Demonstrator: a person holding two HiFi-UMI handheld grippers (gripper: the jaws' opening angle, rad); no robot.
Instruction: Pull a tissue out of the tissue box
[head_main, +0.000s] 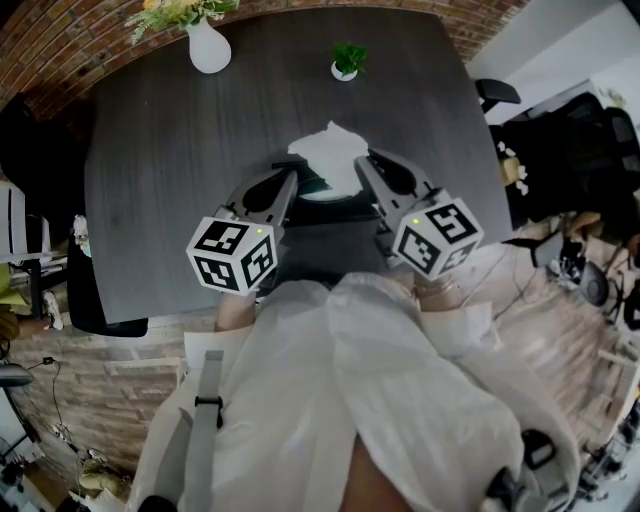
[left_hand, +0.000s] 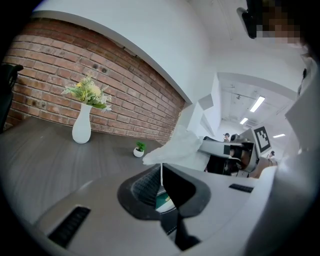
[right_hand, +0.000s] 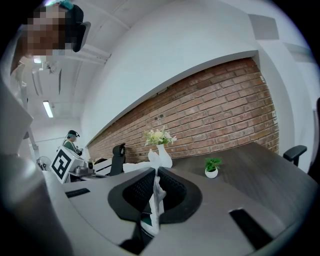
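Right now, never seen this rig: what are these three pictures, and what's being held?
No robot arm here: a person holds a two-jaw gripper in each hand. The head view looks down from a camera on the person's head; the other two views look along each gripper's own jaws. On the dark table stand a white vase with flowers and a small potted plant. In the middle, the left gripper and right gripper each have their jaws shut on the same white tissue, above the tissue box.
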